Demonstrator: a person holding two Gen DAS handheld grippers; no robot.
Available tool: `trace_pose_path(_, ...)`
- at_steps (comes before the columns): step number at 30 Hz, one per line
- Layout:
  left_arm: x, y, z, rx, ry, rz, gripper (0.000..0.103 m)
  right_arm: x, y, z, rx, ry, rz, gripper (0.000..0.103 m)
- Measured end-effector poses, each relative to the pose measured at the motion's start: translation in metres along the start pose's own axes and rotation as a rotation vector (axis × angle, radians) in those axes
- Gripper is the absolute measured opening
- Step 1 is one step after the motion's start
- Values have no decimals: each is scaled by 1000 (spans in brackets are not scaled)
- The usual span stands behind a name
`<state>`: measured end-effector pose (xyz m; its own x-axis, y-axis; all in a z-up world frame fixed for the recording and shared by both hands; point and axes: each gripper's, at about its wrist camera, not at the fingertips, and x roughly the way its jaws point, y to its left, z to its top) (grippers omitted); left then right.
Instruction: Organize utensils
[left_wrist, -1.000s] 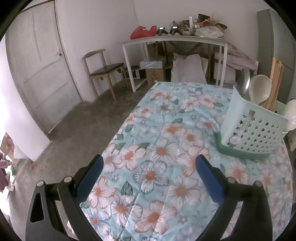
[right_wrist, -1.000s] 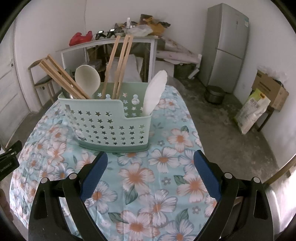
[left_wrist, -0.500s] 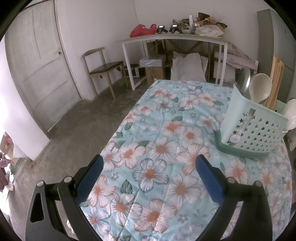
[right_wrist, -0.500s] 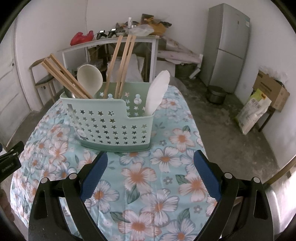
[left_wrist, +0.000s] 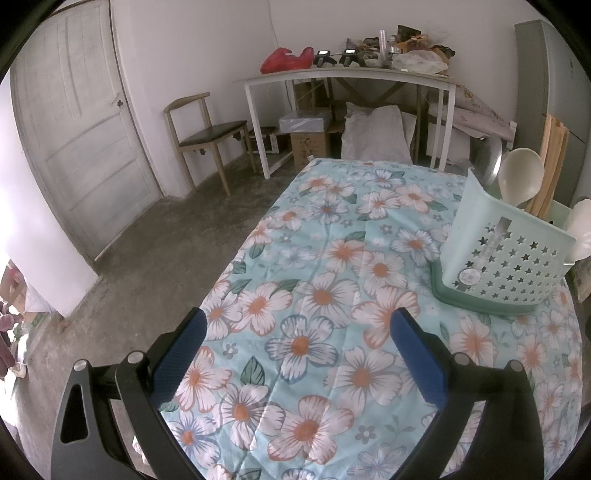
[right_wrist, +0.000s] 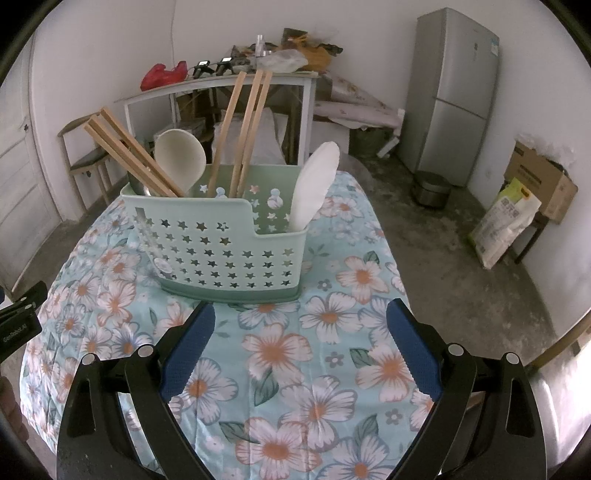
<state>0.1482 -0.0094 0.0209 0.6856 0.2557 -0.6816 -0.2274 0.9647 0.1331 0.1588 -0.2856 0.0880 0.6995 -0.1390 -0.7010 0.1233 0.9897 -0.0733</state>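
Right wrist view gives you the whole job at a glance: the table under its pale blue floral cloth (right_wrist: 280, 354) fills the lower two thirds of the frame, and the mint-green plastic caddy with star-shaped holes (right_wrist: 221, 251) stands upright on it, centre-left. Your right gripper (right_wrist: 301, 321) is released, its blue pads spread wide with nothing between them, and the caddy sits just beyond them, slightly left of the gap.

Inside the caddy everything stands handle-down so the working ends can be reached: a bundle of square wooden chopsticks (right_wrist: 125, 147) leans to the upper left, a cream plastic ladle (right_wrist: 181, 158) rises beside it, three more light wooden chopsticks (right_wrist: 247, 125) stand near the middle, and a white rice paddle (right_wrist: 314, 184) leans out of the lower right-hand compartment. No loose utensil shows on the cloth in either view, so the sorting looks finished or nearly so.

From the left wrist, your left gripper (left_wrist: 297, 325) is likewise wide apart and empty, low in the frame, with the caddy (left_wrist: 506, 258) well off toward the right edge.
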Motion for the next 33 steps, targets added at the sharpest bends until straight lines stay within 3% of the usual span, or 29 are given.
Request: trace_pose_path(33, 0, 1, 0, -2, 3, -3, 97, -2, 0, 1, -1, -2, -2, 90)
